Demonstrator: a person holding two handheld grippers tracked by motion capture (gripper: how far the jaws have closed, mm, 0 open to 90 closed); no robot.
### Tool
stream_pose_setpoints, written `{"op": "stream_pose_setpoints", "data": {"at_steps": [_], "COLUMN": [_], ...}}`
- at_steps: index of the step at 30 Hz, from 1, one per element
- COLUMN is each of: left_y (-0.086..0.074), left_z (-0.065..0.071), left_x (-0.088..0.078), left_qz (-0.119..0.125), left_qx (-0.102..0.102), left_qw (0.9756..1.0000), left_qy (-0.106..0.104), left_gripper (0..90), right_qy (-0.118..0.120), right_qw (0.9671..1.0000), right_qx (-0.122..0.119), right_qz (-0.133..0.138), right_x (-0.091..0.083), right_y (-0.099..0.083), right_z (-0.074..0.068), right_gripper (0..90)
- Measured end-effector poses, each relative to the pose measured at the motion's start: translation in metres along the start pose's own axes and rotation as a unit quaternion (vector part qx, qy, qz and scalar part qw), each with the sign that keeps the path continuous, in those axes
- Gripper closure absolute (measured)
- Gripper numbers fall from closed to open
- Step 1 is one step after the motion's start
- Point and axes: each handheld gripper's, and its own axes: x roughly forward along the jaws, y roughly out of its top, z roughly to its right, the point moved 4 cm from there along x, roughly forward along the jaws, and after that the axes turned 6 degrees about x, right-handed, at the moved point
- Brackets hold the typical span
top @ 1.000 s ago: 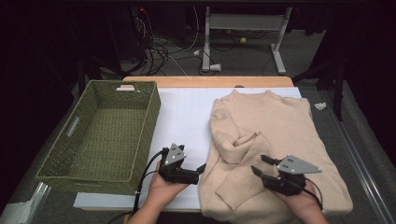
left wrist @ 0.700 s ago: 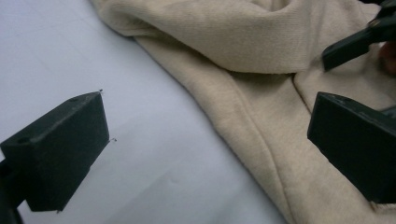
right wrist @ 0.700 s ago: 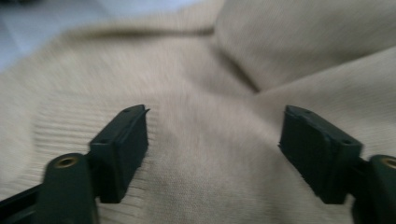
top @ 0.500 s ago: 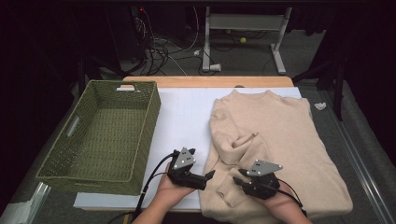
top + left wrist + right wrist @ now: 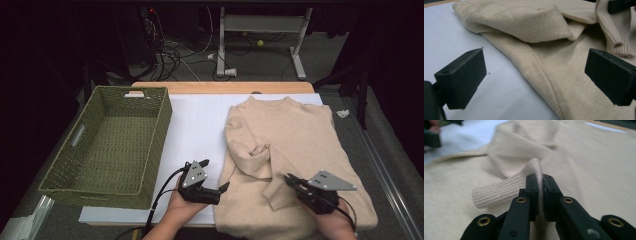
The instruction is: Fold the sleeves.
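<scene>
A beige sweater point(image 5: 290, 135) lies flat on the white sheet point(image 5: 200, 125), its left sleeve folded across the body. My right gripper point(image 5: 290, 179) sits low over the sweater's lower right part. Its jaws have just been closing and now stand shut on the ribbed sleeve cuff point(image 5: 499, 193), which is pinched between the pads of the right gripper point(image 5: 541, 182). My left gripper point(image 5: 223, 188) rests at the sweater's lower left edge. In the left gripper view the left gripper point(image 5: 535, 75) stands wide open, with the sweater's side edge point(image 5: 541, 72) lying between the pads, untouched.
A green woven basket point(image 5: 159, 145) with nothing in it stands on the left of the table. The wooden table edge point(image 5: 225, 87) runs along the back. Cables and a metal stand point(image 5: 260, 30) are on the floor beyond.
The right gripper swung left to the sleeve cuff, shut on it, then drew back to the right with it. The left gripper edged slightly right toward the sweater's edge.
</scene>
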Motion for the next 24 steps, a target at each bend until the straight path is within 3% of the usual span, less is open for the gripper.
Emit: {"op": "stream_pose_setpoints", "data": {"at_steps": [2, 8, 11, 13, 16, 19, 21, 24], "left_y": [0.0, 0.0, 0.0, 0.0, 0.0, 0.0, 0.0, 0.0], "left_z": [0.0, 0.0, 0.0, 0.0, 0.0, 0.0, 0.0, -0.001], "left_x": [0.0, 0.0, 0.0, 0.0, 0.001, 0.0, 0.0, 0.0], "left_qz": [-0.001, -0.002, -0.001, -0.002, -0.004, -0.004, -0.003, -0.004], "left_qx": [0.001, 0.002, 0.002, 0.003, 0.002, 0.001, 0.002, -0.001], "left_qw": [1.0, 1.0, 1.0, 1.0, 1.0, 1.0, 1.0, 1.0], "left_qy": [-0.001, -0.003, -0.001, -0.001, -0.003, -0.001, 0.0, -0.001], "left_gripper": [2.6, 2.7, 2.7, 2.7, 2.7, 2.7, 2.7, 2.7], "right_qy": [-0.019, -0.07, -0.079, -0.086, -0.096, -0.085, -0.07, -0.053], "right_qw": [0.9994, 0.9944, 0.9903, 0.9884, 0.9866, 0.986, 0.9885, 0.9922], "right_qx": [0.028, 0.076, 0.113, 0.124, 0.131, 0.134, 0.121, 0.101], "right_qz": [0.007, 0.022, 0.021, 0.016, 0.017, 0.049, 0.059, 0.052], "right_x": [-0.014, -0.054, -0.07, -0.08, -0.088, -0.095, -0.093, -0.085], "right_y": [-0.006, -0.026, -0.042, -0.054, -0.059, -0.047, -0.039, -0.034], "right_z": [0.019, 0.061, 0.079, 0.086, 0.092, 0.086, 0.075, 0.062], "right_gripper": [85.4, 85.4, 85.2, 83.6, 69.5, 56.8, 51.3, 43.6]}}
